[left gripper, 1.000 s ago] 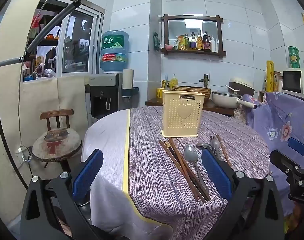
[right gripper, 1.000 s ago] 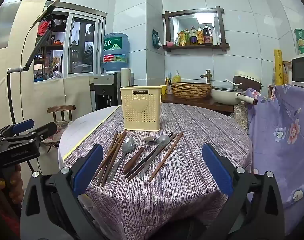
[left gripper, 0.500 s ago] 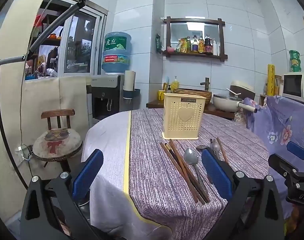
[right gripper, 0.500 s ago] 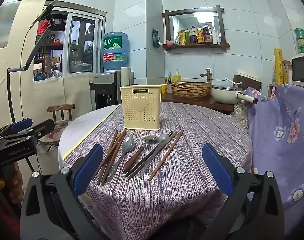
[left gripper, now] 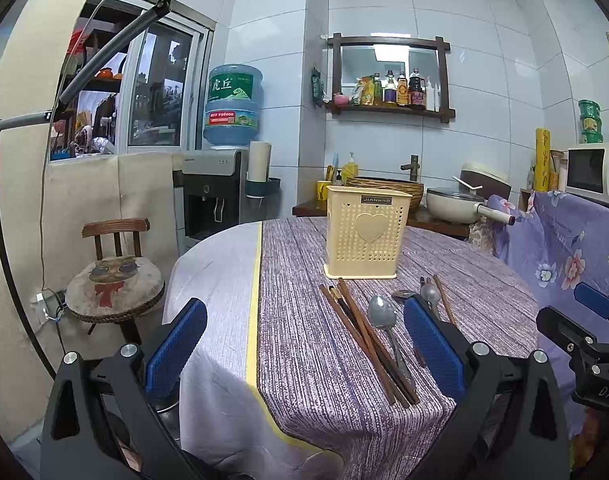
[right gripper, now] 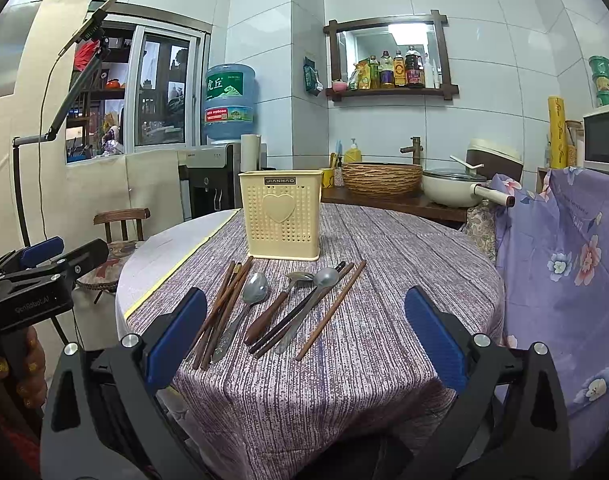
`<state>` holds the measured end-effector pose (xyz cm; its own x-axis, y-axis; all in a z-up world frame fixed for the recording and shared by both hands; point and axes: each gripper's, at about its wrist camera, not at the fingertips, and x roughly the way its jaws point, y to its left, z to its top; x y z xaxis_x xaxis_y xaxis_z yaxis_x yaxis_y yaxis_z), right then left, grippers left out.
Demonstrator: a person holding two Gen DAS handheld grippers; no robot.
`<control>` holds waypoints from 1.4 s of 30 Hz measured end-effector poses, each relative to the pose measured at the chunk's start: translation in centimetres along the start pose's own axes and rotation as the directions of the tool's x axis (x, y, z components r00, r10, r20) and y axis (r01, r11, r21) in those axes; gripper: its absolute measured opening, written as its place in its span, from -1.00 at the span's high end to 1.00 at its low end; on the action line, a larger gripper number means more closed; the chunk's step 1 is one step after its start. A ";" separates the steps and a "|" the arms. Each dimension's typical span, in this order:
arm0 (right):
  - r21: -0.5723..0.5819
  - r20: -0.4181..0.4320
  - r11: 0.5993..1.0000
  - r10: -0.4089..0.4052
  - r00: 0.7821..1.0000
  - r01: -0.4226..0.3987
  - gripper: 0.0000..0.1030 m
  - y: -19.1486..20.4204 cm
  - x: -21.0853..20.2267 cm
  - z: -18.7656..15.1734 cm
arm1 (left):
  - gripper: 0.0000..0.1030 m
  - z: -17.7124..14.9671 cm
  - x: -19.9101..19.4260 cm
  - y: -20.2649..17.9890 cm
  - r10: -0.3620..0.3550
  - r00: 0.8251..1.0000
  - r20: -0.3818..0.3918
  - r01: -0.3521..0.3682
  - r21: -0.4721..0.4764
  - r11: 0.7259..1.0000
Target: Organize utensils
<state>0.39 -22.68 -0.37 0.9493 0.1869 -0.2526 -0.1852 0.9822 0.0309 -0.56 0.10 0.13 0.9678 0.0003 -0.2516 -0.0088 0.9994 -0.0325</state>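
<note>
A cream perforated utensil holder (right gripper: 279, 216) with a heart on its front stands upright on the round table; it also shows in the left wrist view (left gripper: 364, 238). In front of it lie brown chopsticks (right gripper: 222, 310), a metal spoon (right gripper: 253, 290), a wooden-handled spoon (right gripper: 278, 308), another metal spoon (right gripper: 318, 292) and more chopsticks (right gripper: 331, 312). The chopsticks (left gripper: 366, 336) and spoon (left gripper: 382, 320) show in the left wrist view too. My right gripper (right gripper: 304, 340) is open and empty, short of the utensils. My left gripper (left gripper: 304, 344) is open and empty, at the table's left front.
The table carries a purple striped cloth (right gripper: 384, 264) over a white cloth (left gripper: 220, 264). A wooden stool (left gripper: 114, 280) stands to the left. A flowered purple drape (right gripper: 564, 248) hangs on the right. A counter with basket (right gripper: 380, 178) and pan (right gripper: 452, 192) lies behind.
The left gripper has drifted slightly, so its view shifted a little. The right gripper has barely moved. Both stay open and empty.
</note>
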 end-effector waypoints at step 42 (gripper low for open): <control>0.002 -0.004 1.000 0.003 1.000 -0.003 -0.90 0.0 -0.1 0.0 | -0.90 -0.1 0.0 -0.2 0.001 1.000 0.000 -0.001 -0.001 1.000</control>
<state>0.28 -22.66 -0.30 0.9478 0.1893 -0.2566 -0.1871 0.9818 0.0335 -0.54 -0.11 0.03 0.9678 0.0015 -0.2517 -0.0102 0.9994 -0.0333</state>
